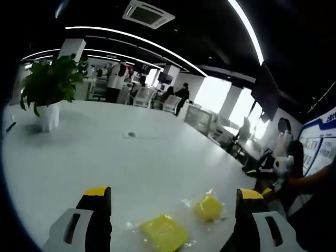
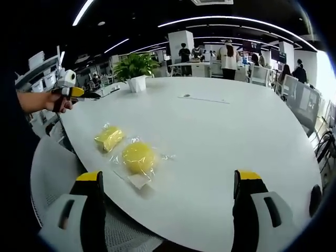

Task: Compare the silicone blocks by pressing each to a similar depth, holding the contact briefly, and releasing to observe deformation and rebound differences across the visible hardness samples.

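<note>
Two yellow silicone blocks in clear wrap lie on the white table (image 1: 131, 163). In the left gripper view a square block (image 1: 164, 233) sits low between the jaws, with a smaller block (image 1: 209, 206) to its right. My left gripper (image 1: 173, 192) is open above them, touching neither. In the right gripper view a rounder block (image 2: 138, 156) and an oblong block (image 2: 109, 137) lie near the table's (image 2: 220, 136) left edge. My right gripper (image 2: 168, 175) is open and short of them. The left gripper (image 2: 68, 90), held in a hand, shows at the far left.
A potted plant (image 1: 50, 89) (image 2: 135, 65) stands on the far side of the table. A small dark object (image 1: 131, 135) lies mid-table. A white mesh chair (image 2: 52, 173) sits under the near edge. People and chairs (image 2: 228, 58) fill the office behind.
</note>
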`<state>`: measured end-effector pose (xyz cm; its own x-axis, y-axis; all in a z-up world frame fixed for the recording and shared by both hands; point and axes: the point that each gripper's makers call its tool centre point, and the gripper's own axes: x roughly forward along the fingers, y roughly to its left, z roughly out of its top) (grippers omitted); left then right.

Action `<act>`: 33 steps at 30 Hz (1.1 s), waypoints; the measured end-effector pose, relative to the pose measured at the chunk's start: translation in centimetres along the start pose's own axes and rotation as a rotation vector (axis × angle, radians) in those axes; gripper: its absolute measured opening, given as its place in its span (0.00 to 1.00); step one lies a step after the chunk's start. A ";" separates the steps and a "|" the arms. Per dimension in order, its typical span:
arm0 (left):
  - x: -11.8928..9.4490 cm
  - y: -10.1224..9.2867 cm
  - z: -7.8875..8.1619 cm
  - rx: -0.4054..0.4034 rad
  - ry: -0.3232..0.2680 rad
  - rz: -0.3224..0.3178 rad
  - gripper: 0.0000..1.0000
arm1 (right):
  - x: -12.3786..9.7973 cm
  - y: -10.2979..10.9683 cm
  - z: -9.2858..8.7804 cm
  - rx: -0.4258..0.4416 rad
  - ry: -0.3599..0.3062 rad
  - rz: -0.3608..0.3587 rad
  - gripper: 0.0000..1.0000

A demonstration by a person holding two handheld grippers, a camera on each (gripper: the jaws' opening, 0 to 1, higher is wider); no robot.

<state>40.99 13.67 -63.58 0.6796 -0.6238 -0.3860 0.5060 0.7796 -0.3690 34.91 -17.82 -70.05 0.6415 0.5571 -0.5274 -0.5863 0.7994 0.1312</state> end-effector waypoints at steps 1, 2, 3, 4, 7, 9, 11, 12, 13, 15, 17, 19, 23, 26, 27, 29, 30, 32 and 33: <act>0.4 -0.1 -0.2 0.001 0.011 -0.001 1.00 | 0.0 0.1 0.1 0.000 -0.002 0.000 0.96; 0.9 -0.4 -0.3 0.001 0.019 -0.008 1.00 | -0.1 0.1 0.1 0.001 -0.002 0.000 0.96; 1.2 -0.6 -0.6 -0.003 0.036 -0.013 1.00 | -0.1 0.1 0.1 0.001 -0.002 -0.002 0.96; 1.5 -0.7 -0.8 0.008 0.054 -0.009 1.00 | -0.1 0.0 0.2 0.000 -0.007 -0.004 0.96; 1.7 -0.4 -1.1 0.031 0.073 0.009 1.00 | -0.3 0.0 0.4 -0.002 -0.017 -0.002 0.96; 1.6 0.3 -1.5 0.015 0.090 0.027 1.00 | -0.2 0.1 0.4 0.000 -0.018 0.003 0.96; 1.4 1.5 -2.5 -0.014 0.129 0.066 1.00 | -0.2 0.2 0.3 0.000 -0.017 0.007 0.96; 1.3 2.3 -3.3 -0.041 0.155 0.079 1.00 | -0.1 0.1 0.2 0.001 -0.019 0.008 0.96; 1.3 2.7 -3.7 -0.059 0.169 0.083 1.00 | -0.1 0.2 0.2 0.004 -0.019 0.008 0.96; 1.3 3.8 -4.6 -0.086 0.192 0.102 1.00 | -0.1 0.5 0.2 0.009 -0.021 0.012 0.96; 1.3 4.9 -5.5 -0.122 0.213 0.113 1.00 | 0.0 0.8 0.2 0.005 -0.019 0.018 0.96; 1.4 5.8 -6.0 -0.138 0.199 0.124 1.00 | 0.1 0.9 0.1 0.004 -0.021 0.023 0.96; 1.6 7.2 -7.8 -0.251 0.228 0.108 0.94 | 0.0 1.2 0.1 0.010 -0.024 0.025 0.96; 1.8 7.4 -8.4 -0.239 0.254 0.100 0.86 | 0.0 1.5 0.1 0.007 -0.021 0.032 0.96; 2.0 7.7 -8.8 -0.238 0.261 0.097 0.85 | 0.1 1.5 -0.1 0.008 -0.017 0.035 0.96; 2.2 8.0 -9.2 -0.223 0.259 0.076 0.76 | 0.4 1.5 -0.4 0.012 -0.013 0.037 0.96; 2.2 8.1 -9.3 -0.224 0.260 0.078 0.72 | 0.4 1.5 -0.4 0.016 -0.014 0.035 0.96; 2.2 8.3 -9.6 -0.276 0.267 0.074 0.66 | 0.4 1.4 -0.1 0.022 -0.025 0.029 0.96; 2.3 8.3 -9.5 -0.287 0.258 0.063 0.64 | 0.4 1.4 0.0 0.026 -0.028 0.025 0.96</act>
<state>41.71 18.15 -75.57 0.5300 -0.5973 -0.6019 0.2734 0.7923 -0.5455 34.36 -16.43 -70.05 0.6409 0.5827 -0.4997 -0.5896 0.7905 0.1657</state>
